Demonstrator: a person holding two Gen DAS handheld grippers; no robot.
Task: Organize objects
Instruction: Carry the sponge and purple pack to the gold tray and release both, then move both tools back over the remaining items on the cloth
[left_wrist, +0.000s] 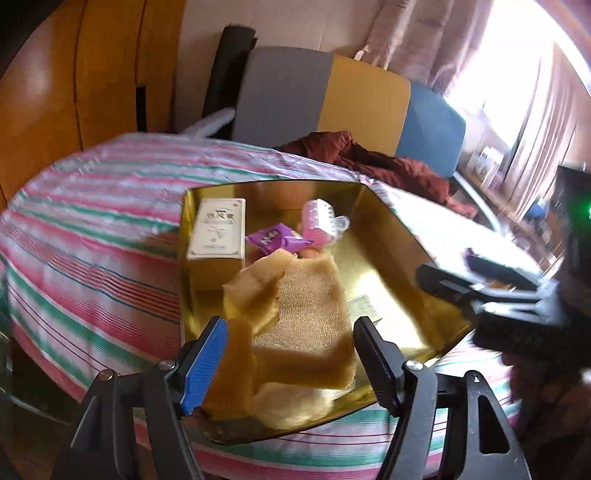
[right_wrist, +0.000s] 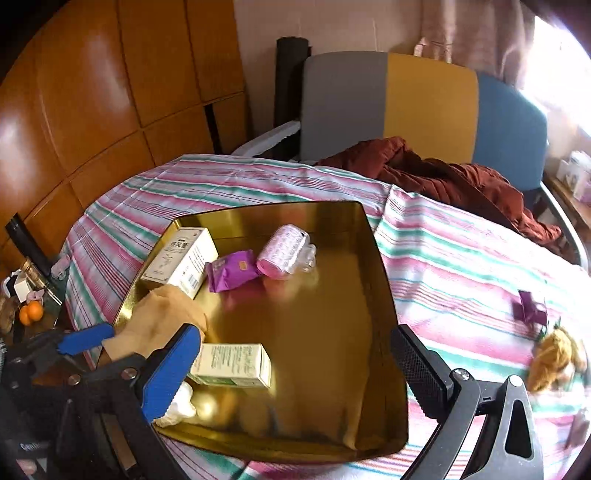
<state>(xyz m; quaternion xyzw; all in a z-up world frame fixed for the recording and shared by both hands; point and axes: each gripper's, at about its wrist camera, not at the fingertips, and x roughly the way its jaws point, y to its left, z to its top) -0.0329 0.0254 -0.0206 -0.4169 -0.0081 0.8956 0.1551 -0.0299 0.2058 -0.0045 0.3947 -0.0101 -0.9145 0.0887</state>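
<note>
Already the gold tray (right_wrist: 384, 295) is sitting on the striped counter (right_wrist: 461, 258) and filling up — a cream box (right_wrist: 181, 262), purple packet (right_wrist: 231, 271), pink roller (right_wrist: 282, 251), tan cloth (left_wrist: 306, 314) and green-print box (right_wrist: 232, 365) are lying inside. Both the left tongs (left_wrist: 290, 354) and right tongs (right_wrist: 299, 373) are standing spread, pinching nothing, with the cloth lying loose between the left pair. Likely remaining: a purple wrapper (right_wrist: 530, 308) and a yellowish fuzzy thing (right_wrist: 557, 354) are waiting on the counter — the latter is blurring too much to identify.
</note>
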